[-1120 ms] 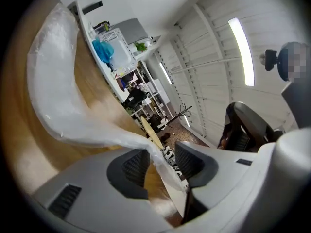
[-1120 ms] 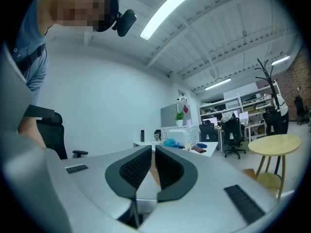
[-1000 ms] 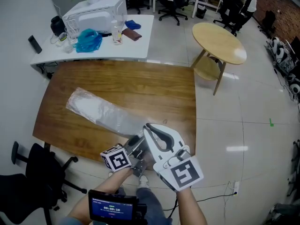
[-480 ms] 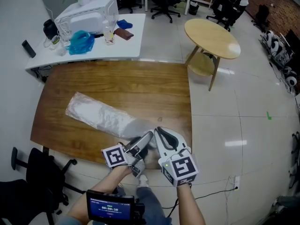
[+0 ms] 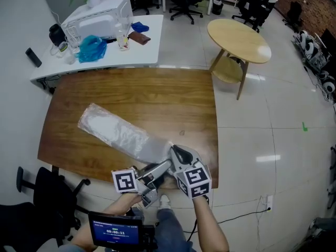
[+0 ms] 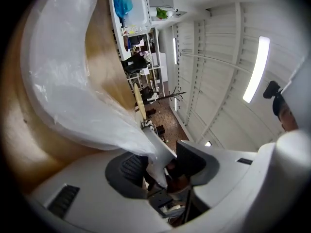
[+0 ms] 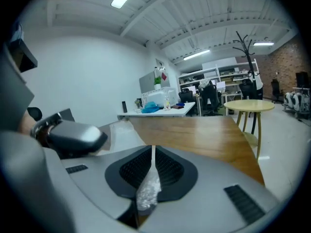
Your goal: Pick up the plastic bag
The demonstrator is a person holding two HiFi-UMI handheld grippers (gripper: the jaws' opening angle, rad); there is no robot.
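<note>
The clear plastic bag (image 5: 118,133) lies long and slantwise on the brown wooden table (image 5: 157,93), its near end at the front edge. My right gripper (image 5: 176,154) is shut on that near end: in the right gripper view a thin fold of the bag (image 7: 148,191) is pinched between the pads of the right gripper (image 7: 152,165). My left gripper (image 5: 157,169) sits just left of it. In the left gripper view the left gripper (image 6: 158,166) has its jaws wide apart, with a corner of the bag (image 6: 73,81) hanging loose between them, not pressed.
A white desk (image 5: 142,54) behind the table carries a microwave (image 5: 97,17), a blue bag (image 5: 90,47) and small items. A round wooden side table (image 5: 239,35) stands at the back right. A black office chair (image 5: 42,193) is at the lower left.
Both grippers have drawn closer together and toward the table's front edge at the bag's near end. The right gripper has turned, so its marker cube looks smaller. The bag's near end has shifted a little.
</note>
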